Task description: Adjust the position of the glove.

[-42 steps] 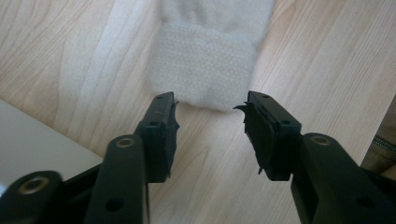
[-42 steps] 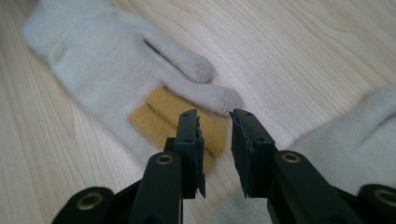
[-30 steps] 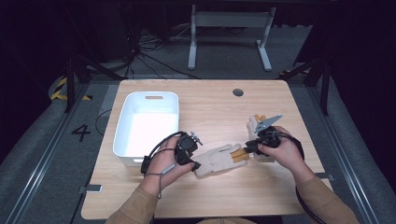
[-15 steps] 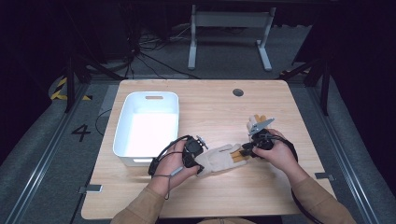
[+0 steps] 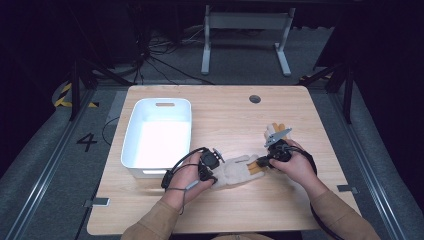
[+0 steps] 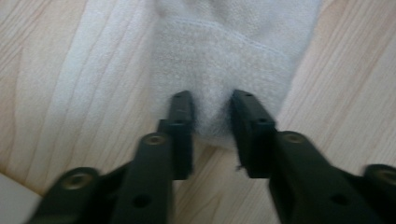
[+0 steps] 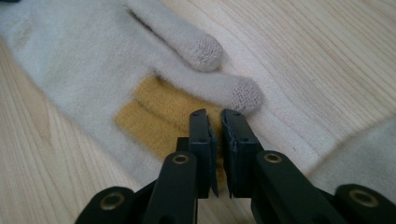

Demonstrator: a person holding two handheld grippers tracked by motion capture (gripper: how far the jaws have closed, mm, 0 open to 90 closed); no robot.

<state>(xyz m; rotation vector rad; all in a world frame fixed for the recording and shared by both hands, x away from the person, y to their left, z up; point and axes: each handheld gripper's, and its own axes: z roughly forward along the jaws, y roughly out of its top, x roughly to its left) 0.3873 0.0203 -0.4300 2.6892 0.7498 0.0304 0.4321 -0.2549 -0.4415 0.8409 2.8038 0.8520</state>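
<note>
Your wooden table (image 5: 225, 107) has bare room along its far edge and right side, with a white bin (image 5: 159, 135) at its left. A cream glove (image 5: 237, 171) lies flat near the front edge. Your left gripper (image 6: 212, 123) has just been closing on its cuff; your right gripper (image 7: 215, 140) has just been closing on its yellow fingertips (image 7: 154, 114).

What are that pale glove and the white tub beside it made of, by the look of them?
The glove looks like soft knitted fabric, maybe wool or acrylic: fuzzy surface, visible stitch loops at the fingertips, mustard-yellow knit fingers. The tub seems to be moulded plastic: smooth, slightly glossy white walls, rounded corners and a cut-out handle slot.
</note>
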